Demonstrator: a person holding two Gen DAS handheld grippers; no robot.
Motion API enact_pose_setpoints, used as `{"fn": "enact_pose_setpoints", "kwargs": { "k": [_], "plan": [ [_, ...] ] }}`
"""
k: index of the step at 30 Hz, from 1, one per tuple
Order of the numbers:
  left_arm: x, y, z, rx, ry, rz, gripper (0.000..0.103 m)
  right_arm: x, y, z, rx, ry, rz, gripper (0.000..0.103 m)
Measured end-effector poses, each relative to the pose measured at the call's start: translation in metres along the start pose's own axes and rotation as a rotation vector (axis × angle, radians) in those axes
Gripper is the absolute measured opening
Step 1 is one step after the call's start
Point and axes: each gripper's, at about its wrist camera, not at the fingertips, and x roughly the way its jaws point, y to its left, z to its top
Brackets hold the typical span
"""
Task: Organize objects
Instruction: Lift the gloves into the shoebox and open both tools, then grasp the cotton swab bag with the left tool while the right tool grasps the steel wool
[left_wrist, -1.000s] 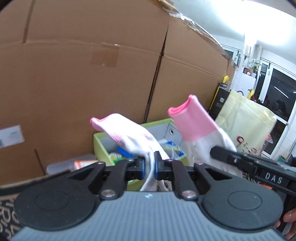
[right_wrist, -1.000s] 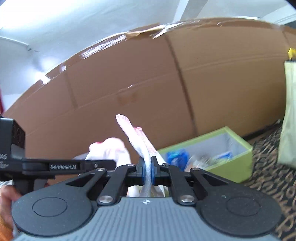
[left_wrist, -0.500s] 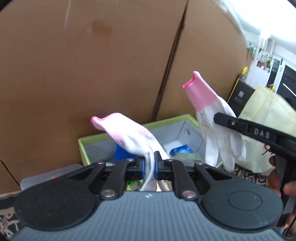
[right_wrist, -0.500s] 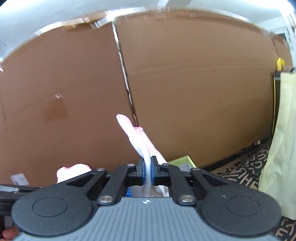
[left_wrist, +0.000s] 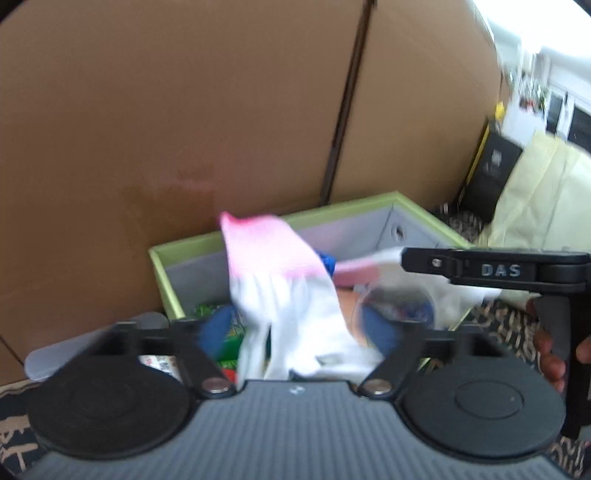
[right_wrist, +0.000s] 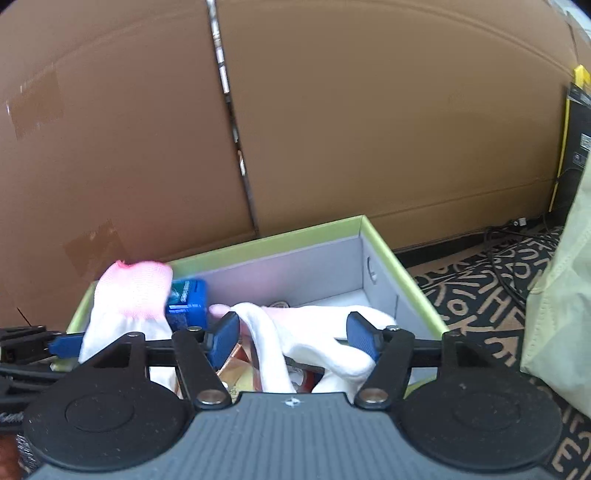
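Both grippers hang over the green-rimmed, grey-lined storage box (right_wrist: 373, 236) by the cardboard wall. The left gripper (left_wrist: 299, 332) and right gripper (right_wrist: 295, 332) have just been opening — each white, pink-cuffed glove (left_wrist: 280, 280) (right_wrist: 314, 332) sags unpinched between spread jaws, apparently dropping inside.

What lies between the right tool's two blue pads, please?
In the right wrist view, a white glove with a pink cuff lies between the pads, over the green box.

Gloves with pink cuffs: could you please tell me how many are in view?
2. One glove is at the left end of the green box; the other glove lies across the middle. More could be buried underneath.
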Motion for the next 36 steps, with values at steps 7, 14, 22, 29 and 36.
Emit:
{"fn": "enact_pose_setpoints", "kwargs": {
  "k": [7, 14, 22, 29, 36],
  "plan": [
    [-0.054, 0.002, 0.005, -0.058, -0.099, -0.013, 0.103, -0.072, 0.008, 0.014, 0.054, -0.152, 0.041, 0.083],
    [-0.122, 0.024, -0.017, -0.19, -0.123, -0.028, 0.103, -0.147, 0.036, -0.012, 0.056, -0.275, 0.134, 0.092],
    [-0.192, 0.052, -0.083, -0.18, -0.124, 0.153, 0.103, -0.18, 0.062, -0.075, 0.096, -0.309, 0.199, 0.097],
    [-0.217, 0.079, -0.135, -0.235, -0.084, 0.235, 0.103, -0.163, 0.097, -0.126, 0.087, -0.237, 0.184, 0.097],
    [-0.215, 0.102, -0.149, -0.242, -0.067, 0.275, 0.103, -0.137, 0.142, -0.165, -0.044, -0.161, 0.078, 0.097]
  ]
}}
